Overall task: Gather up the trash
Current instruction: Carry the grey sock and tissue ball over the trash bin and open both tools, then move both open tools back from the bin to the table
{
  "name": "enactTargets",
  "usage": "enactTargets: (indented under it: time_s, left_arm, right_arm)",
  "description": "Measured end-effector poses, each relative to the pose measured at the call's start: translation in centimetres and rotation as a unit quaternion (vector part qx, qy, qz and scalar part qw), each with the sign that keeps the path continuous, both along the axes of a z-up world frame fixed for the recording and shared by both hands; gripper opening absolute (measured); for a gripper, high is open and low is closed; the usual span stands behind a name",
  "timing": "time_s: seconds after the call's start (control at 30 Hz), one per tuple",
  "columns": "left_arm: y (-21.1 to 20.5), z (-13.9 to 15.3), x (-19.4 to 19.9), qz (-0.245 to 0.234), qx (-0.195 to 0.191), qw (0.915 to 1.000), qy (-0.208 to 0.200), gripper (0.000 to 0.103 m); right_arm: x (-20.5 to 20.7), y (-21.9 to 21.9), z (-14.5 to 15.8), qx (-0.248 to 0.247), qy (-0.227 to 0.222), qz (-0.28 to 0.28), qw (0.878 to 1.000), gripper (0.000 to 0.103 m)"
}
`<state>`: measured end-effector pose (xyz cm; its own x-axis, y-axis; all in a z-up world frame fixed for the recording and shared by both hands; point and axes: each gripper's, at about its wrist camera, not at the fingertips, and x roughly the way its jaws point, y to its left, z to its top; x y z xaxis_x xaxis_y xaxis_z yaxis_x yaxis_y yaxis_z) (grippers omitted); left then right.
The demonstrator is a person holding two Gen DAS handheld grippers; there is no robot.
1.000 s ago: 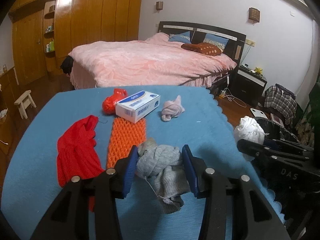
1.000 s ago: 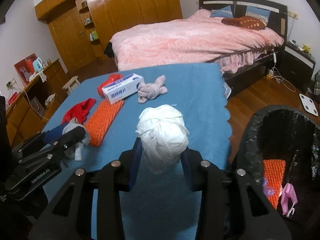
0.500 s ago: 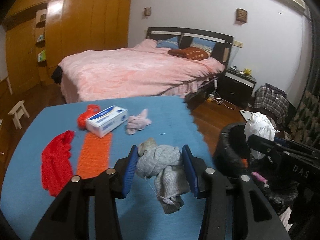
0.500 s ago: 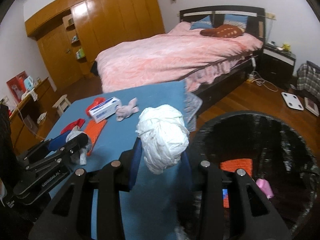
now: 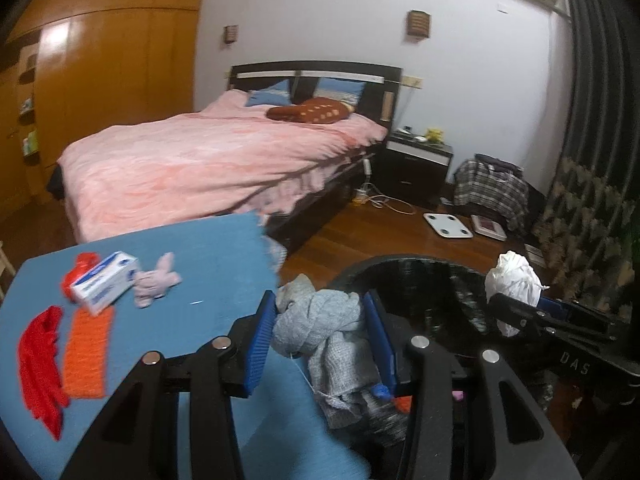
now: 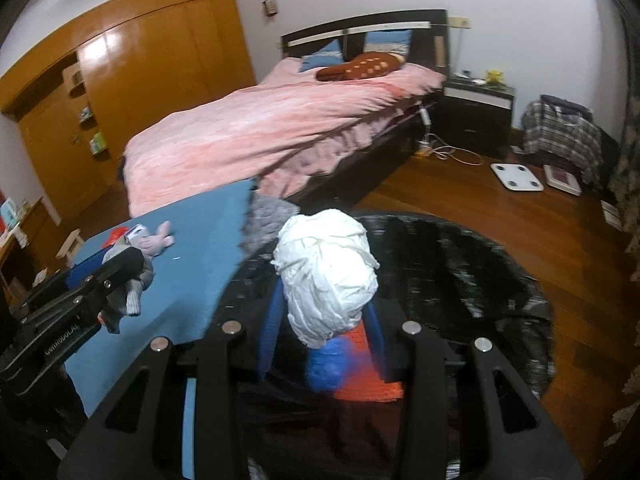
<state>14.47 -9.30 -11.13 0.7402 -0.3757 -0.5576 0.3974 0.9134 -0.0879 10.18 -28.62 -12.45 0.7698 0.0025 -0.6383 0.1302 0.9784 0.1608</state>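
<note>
My left gripper [image 5: 320, 336] is shut on a crumpled grey cloth [image 5: 324, 328], held at the near rim of the black-lined trash bin [image 5: 432, 276], right at the blue table's [image 5: 216, 264] edge. My right gripper [image 6: 324, 312] is shut on a white wad of paper [image 6: 326, 272] and hangs over the bin's [image 6: 500, 280] opening. Inside the bin lies an orange mesh piece [image 6: 368, 388]. On the table remain a red cloth [image 5: 38, 368], an orange mesh strip [image 5: 88, 352], a white and blue box [image 5: 105, 283], a pink rag [image 5: 156, 278] and a red wad [image 5: 78, 268].
A bed with a pink cover [image 5: 208, 160] stands behind the table. A dark nightstand [image 5: 416, 164], a white scale [image 5: 448, 225] and a plaid bag [image 5: 492, 188] are on the wooden floor to the right. Wooden wardrobes [image 5: 112, 80] line the left wall.
Both grippers swung right, off the table toward the bin, each keeping its load. The bin now fills the right wrist view, and the table items have slid to the left.
</note>
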Motion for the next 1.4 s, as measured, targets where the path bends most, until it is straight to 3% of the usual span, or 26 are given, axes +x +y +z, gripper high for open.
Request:
enactTargets:
  time_s: [0.37,0.43,0.5,0.53,0.6,0.73,0.87,1.17,1.4]
  left_arm:
    - [-7.2,-1.2,1.9,-0.078,-0.005,0.9966,0.026,0.046]
    - [-8.3,-1.3,2.3,-0.098,-0.011,0.9947,0.032,0.049]
    - [-8.9,-1.3,2.5,-0.107,-0.013,0.9936,0.033,0.06]
    - [-9.1,-1.3,2.6,-0.11,-0.015,0.9933,0.033,0.068]
    - [-8.8,-1.3,2.7,-0.108,-0.017,0.9935,0.033,0.072]
    - [-7.3,-0.8,2.9,-0.082,-0.017,0.9963,0.02,0.084]
    - [-4.7,-0.2,3.0,-0.049,-0.013,0.9987,0.01,0.095]
    - [3.6,-0.1,2.4,0.039,-0.008,0.9992,0.003,0.097]
    - [10.6,-1.8,1.4,0.102,0.022,0.9945,0.008,0.097]
  right_arm:
    - [-0.5,-5.0,-1.6,-0.019,0.011,-0.043,0.999,0.041]
    - [-0.4,-5.9,-1.8,-0.021,0.011,-0.054,0.998,0.057]
    - [-0.5,-6.7,-1.9,-0.018,0.007,-0.066,0.998,0.068]
    - [-0.6,-7.0,-1.9,-0.019,0.006,-0.069,0.997,0.071]
    - [-0.9,-7.5,-1.9,-0.026,0.003,-0.079,0.997,0.076]
    - [-1.4,-7.9,-1.5,-0.028,-0.007,-0.095,0.995,0.091]
    - [-1.6,-7.7,-1.1,-0.02,-0.01,-0.096,0.995,0.096]
    - [-0.1,-2.5,-0.2,-0.003,-0.02,-0.061,0.998,0.097]
    - [2.7,5.0,-0.1,0.0,-0.021,0.011,1.0,0.097]
